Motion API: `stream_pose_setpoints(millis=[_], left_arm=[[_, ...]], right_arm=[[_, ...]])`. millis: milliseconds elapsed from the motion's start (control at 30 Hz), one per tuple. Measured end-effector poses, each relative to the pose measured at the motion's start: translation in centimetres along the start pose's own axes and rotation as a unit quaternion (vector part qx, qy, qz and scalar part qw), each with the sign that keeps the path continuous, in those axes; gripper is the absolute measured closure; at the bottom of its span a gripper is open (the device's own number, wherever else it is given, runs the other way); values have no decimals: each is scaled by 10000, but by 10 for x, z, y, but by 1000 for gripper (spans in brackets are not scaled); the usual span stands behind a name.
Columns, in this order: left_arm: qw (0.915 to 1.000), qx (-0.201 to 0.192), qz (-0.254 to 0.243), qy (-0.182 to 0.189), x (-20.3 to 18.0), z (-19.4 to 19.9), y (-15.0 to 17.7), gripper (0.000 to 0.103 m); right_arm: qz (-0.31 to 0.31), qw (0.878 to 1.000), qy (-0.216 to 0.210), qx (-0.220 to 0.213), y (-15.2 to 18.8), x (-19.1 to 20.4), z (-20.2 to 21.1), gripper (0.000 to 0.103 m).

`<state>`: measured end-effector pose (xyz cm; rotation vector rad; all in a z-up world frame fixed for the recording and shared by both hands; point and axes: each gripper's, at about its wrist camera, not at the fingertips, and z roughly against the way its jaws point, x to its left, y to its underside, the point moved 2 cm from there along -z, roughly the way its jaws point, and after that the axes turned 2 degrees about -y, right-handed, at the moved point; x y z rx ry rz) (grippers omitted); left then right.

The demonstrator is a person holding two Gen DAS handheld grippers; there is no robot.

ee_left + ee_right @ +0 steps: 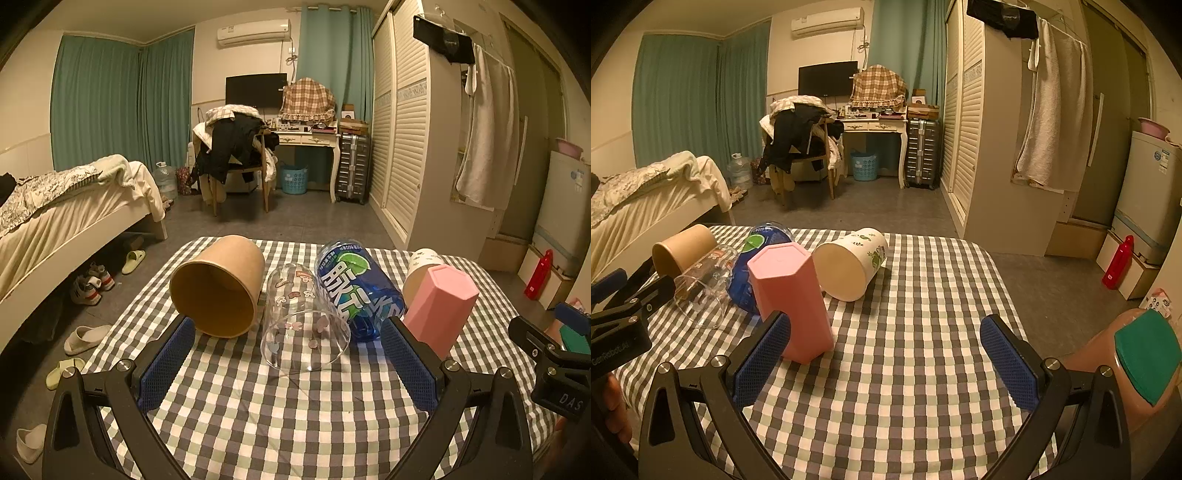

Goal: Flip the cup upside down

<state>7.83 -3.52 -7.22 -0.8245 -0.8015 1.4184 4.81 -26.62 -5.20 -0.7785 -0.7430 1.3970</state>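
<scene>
A pink hexagonal cup (792, 299) stands upside down on the checked tablecloth (905, 369); it also shows in the left wrist view (439, 306). A brown paper cup (218, 286), a clear glass with flower prints (303, 325), a blue plastic cup (356, 288) and a white printed paper cup (849, 264) lie on their sides. My left gripper (288, 365) is open and empty, just short of the glass. My right gripper (886, 362) is open and empty, with its left finger beside the pink cup.
The table edge drops to a grey floor on the far and right sides. A bed (55, 218) stands to the left, with shoes (88, 284) under it. A wardrobe (990, 129), a fridge (1148, 192) and a red bottle (1117, 262) are on the right.
</scene>
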Motion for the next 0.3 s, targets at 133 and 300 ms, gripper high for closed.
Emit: stream_pose_setpoints(millis=[133,300], left_arm=[[10000,-8,-10,-1,-1,0,0,0],[10000,-26,-28,-11,-1,0,0,0]], right_arm=[[2,10000,6,8,0,0,0,0],[4,10000,10,16,0,0,-1,0]])
